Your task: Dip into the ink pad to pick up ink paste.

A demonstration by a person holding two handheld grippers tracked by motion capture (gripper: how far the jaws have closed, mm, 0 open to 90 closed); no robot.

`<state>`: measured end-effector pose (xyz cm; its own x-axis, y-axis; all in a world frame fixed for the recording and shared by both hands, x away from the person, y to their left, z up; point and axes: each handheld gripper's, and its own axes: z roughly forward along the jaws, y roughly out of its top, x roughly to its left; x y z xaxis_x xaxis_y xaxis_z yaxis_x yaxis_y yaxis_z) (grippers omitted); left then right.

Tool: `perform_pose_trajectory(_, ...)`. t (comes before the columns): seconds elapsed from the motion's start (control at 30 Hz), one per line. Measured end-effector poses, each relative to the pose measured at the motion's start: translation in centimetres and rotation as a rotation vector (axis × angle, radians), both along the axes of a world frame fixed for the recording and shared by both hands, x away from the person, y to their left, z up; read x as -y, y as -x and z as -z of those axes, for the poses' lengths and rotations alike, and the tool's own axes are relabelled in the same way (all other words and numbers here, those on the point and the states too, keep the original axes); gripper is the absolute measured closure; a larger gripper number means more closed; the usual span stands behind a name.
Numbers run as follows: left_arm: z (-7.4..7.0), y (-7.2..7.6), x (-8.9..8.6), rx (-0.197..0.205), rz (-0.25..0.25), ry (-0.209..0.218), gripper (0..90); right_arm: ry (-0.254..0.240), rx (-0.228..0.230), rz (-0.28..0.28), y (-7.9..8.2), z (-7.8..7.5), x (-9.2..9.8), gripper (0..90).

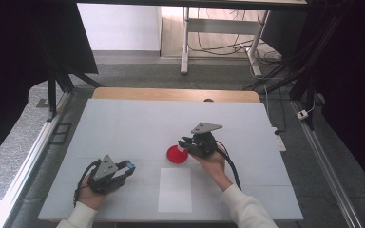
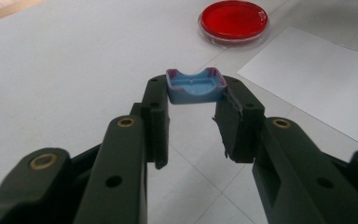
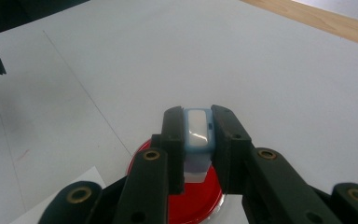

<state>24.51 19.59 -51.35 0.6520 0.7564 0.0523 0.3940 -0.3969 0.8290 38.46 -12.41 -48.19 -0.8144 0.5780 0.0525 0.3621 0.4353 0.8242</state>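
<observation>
Table: white tabletop [image 1: 138, 128] with a wooden edge at the far side, grey floor and dark frames around it.
Left gripper: left gripper [image 1: 123, 167] rests low over the near left of the table, jaws clenched on a blue cap [image 2: 196, 87].
Blue cap: a small blue tray-like piece with a purplish rim, pinched at the very tips of the left jaws, hollow side up; bare table lies beneath and beyond it.
Right gripper: right gripper [image 1: 186, 142] hangs near mid-table, jaws clamped on a blue-and-white piece [image 3: 197, 133].
Blue-and-white piece: a narrow part with a blue frame and a white face, upright between the right jaw tips.
Red dish: round red dish [image 1: 177, 155] lies directly under the right jaws, well ahead of the left jaws and to their right.
White sheet: white sheet [image 1: 175, 189] lies flat just beside the dish, right of the left jaws.
</observation>
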Motion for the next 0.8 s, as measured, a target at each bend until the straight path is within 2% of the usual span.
perform_pose_trajectory(0.8, 0.1, 0.0, 0.0, -0.002, 0.006, -0.005, 65.0, 0.062, -0.004, -0.007, -0.1, 1.3, -0.7, 74.9)
